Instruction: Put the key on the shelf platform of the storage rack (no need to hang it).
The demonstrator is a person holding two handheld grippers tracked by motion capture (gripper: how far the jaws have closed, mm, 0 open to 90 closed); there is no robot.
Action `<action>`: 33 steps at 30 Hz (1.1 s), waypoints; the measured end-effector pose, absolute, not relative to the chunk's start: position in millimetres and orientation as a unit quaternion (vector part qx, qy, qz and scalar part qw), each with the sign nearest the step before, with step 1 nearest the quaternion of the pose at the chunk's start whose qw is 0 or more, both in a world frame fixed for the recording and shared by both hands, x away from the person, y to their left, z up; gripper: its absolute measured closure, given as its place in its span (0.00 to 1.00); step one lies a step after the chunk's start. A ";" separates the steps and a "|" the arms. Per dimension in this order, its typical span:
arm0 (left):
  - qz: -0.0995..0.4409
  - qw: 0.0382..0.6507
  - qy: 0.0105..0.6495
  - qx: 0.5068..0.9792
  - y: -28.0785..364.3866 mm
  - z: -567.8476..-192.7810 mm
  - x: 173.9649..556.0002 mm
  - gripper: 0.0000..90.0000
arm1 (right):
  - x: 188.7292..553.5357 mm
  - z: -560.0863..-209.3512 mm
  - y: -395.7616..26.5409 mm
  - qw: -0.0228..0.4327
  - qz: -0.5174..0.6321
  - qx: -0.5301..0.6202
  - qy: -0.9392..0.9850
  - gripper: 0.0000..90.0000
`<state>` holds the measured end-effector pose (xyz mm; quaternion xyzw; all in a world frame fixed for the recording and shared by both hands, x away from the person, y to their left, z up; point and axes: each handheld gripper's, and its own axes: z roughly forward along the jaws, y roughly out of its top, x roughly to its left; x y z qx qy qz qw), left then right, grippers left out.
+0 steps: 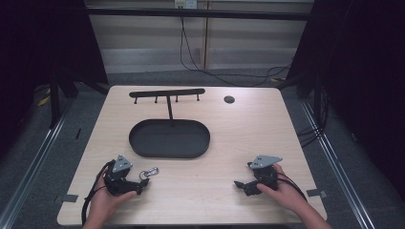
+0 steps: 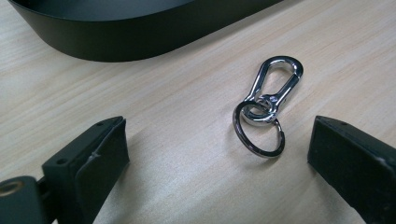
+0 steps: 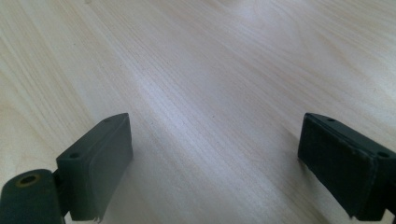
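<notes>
Carabiner keyring (image 2: 266, 109): flat on wooden table (image 1: 229, 138), near black oval tray (image 1: 143, 143), just ahead of left gripper (image 2: 217, 158), jaws apart, nothing held. Right gripper (image 3: 215, 163): jaws apart, over bare tabletop.

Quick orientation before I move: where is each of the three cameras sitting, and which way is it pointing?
High view: above the person's table edge, looking forward and down on the table, oval tray and hook rack; both hands show, with the left gripper and right gripper.
Left gripper view: on the left gripper, looking along its open jaws at the carabiner keyring and the tray wall.
Right gripper view: on the right gripper, open jaws over bare tabletop.
Shared: the high and left gripper views both show keyring and tray.
</notes>
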<state>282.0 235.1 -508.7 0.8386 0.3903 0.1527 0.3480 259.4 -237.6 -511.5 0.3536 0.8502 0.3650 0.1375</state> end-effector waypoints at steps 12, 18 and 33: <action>0.117 0.285 0.399 0.864 231.9 -491.1 282.9 0.21 | 259.3 -511.5 -237.6 0.137 0.365 0.354 0.850 0.11; 0.093 0.259 0.399 0.875 228.1 -475.2 289.2 0.32 | 259.3 -511.5 -237.6 0.137 0.365 0.354 0.850 0.11; 0.057 0.191 0.354 0.914 189.6 -462.4 317.4 0.42 | 259.3 -511.5 -237.7 0.137 0.365 0.354 0.850 0.11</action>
